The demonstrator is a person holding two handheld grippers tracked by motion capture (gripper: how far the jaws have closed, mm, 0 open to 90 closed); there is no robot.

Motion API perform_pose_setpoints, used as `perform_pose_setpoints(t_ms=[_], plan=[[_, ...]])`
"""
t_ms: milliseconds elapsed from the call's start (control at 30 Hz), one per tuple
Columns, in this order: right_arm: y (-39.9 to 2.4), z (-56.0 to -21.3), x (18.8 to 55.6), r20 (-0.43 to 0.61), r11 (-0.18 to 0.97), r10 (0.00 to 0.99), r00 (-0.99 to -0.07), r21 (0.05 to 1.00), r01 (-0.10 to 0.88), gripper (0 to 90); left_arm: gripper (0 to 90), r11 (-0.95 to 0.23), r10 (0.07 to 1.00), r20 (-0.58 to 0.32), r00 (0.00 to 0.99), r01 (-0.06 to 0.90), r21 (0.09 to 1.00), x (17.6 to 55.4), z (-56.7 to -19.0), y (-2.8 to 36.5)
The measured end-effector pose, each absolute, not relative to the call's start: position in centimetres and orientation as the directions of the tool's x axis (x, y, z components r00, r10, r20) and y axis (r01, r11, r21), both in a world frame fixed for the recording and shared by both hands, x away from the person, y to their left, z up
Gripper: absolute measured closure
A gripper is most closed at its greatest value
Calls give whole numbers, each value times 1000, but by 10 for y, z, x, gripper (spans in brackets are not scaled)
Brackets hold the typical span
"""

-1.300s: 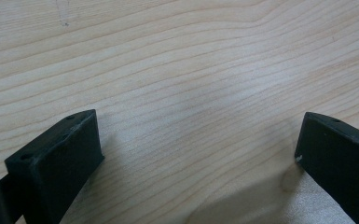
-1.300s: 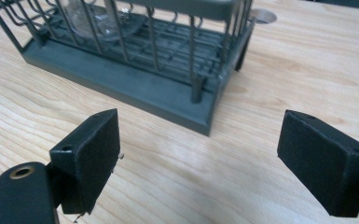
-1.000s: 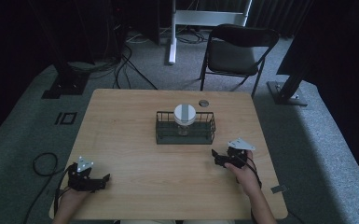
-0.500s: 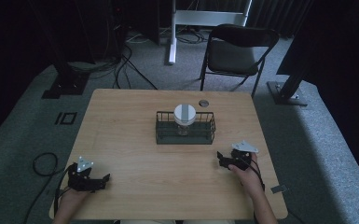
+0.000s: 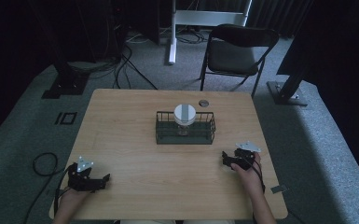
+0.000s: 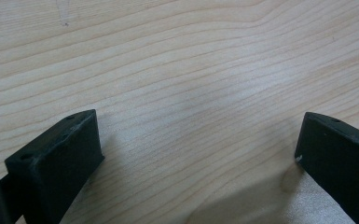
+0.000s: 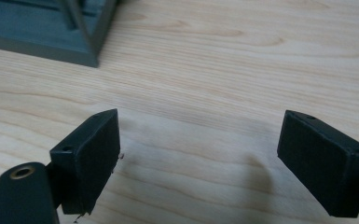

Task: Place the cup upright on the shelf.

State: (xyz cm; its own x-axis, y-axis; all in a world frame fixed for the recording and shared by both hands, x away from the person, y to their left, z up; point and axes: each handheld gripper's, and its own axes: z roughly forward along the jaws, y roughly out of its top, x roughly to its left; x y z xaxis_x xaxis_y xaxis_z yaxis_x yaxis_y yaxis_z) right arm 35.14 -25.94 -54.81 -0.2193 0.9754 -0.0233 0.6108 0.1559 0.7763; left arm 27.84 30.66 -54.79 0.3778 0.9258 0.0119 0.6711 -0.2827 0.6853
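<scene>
A dark wire basket (image 5: pixel 206 136) stands at the middle of the wooden table (image 5: pixel 135 121). In it sits a glass jar with a white lid (image 5: pixel 185 113). My left gripper (image 5: pixel 103 178) rests low over the table's near left corner, open, jaws wide apart over bare wood (image 6: pixel 196 126). My right gripper (image 5: pixel 224 158) is near the right edge, below and right of the basket, also open with nothing between its jaws (image 7: pixel 198 140). In the right gripper view a corner of the basket (image 7: pixel 51 32) lies at the upper left.
A small round dark disc (image 5: pixel 203 102) lies on the table behind the basket. Beyond the far edge stands a black folding chair (image 5: pixel 238 51). Cables and stand bases lie on the grey floor around the table.
My right gripper has drawn back toward the near edge and slightly right, away from the basket. The left gripper has stayed put.
</scene>
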Motion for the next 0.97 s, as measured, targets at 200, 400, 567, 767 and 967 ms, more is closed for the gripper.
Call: perform_pose_setpoints(t_ms=[200,400,567,767,967], plan=[[-261,-550,353,-34,147,983,-181,735,662,127,6,-283,926,12,378,671,685,278,-548,307],[-264,-551,354,12,114,984,-179,725,680,121,6,-283,926,12,378,671,685,278,-548,307],[-264,-551,354,12,115,984,-180,724,680,120,6,-283,926,12,378,671,685,278,-548,307],[-264,-551,354,12,116,983,-181,724,680,120,6,-283,926,12,378,671,685,278,-548,307],[-264,-551,354,13,119,982,-186,724,679,120,6,-282,926,12,377,671,686,278,-548,307]])
